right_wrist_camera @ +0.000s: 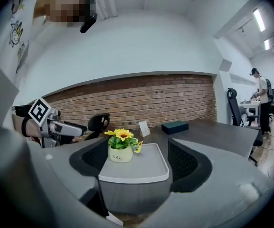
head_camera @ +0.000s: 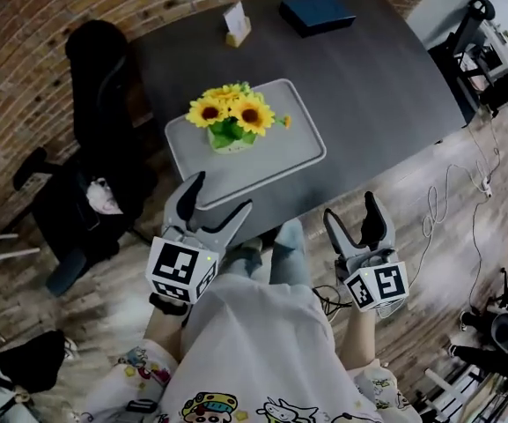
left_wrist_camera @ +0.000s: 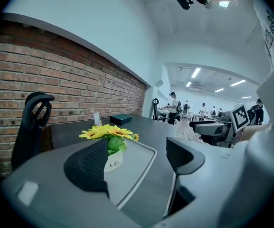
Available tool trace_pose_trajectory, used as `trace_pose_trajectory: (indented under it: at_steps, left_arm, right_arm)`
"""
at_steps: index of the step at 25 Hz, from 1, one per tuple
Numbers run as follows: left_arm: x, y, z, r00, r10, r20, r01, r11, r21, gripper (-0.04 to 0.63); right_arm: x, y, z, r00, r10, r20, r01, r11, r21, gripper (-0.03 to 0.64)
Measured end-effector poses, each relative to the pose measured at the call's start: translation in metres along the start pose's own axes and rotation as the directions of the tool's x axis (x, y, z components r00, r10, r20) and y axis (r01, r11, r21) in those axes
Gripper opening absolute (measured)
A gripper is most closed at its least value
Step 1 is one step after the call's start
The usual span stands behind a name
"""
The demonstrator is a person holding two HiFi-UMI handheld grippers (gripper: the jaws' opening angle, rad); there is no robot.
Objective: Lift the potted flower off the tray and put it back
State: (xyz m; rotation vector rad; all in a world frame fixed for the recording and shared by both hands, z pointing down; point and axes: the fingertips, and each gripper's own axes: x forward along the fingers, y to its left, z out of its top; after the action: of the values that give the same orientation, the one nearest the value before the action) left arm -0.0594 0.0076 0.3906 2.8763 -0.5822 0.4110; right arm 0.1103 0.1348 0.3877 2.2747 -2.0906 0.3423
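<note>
A small white pot of yellow sunflowers (head_camera: 231, 120) (left_wrist_camera: 110, 148) (right_wrist_camera: 121, 147) stands upright on a grey tray (head_camera: 276, 161) (left_wrist_camera: 137, 167) (right_wrist_camera: 146, 170) near the front edge of the dark table (head_camera: 368, 77). My left gripper (head_camera: 221, 203) (left_wrist_camera: 137, 158) hovers open over the tray's near edge, nothing between its jaws. Off the table's front edge, my right gripper (head_camera: 352, 220) (right_wrist_camera: 137, 160) is open too and empty. Both stand apart from the pot.
A black office chair (head_camera: 95, 86) stands at the table's left end by the brick wall. A dark blue box (head_camera: 317, 11) and a small card stand (head_camera: 237, 25) sit at the table's far side. Cables (head_camera: 465, 192) and equipment lie on the wood floor to the right.
</note>
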Motion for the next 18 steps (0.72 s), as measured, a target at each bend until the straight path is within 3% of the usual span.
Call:
trace_pose_trajectory:
  at_steps: [8,18]
  left_arm:
    - [0.010,0.032,0.016,0.979,0.201,0.016,-0.200,0.977,-0.074,0.400]
    - [0.037,0.049,0.040,0.902,0.430,0.038,-0.420,0.895,-0.151,0.408]
  right_arm:
    - [0.076,-0.010,0.026,0.974,0.224,-0.034,-0.226,0.973,-0.044,0.396]
    - [0.160,-0.030,0.061,0.864,0.501,-0.053,-0.504,0.859,-0.094,0.407]
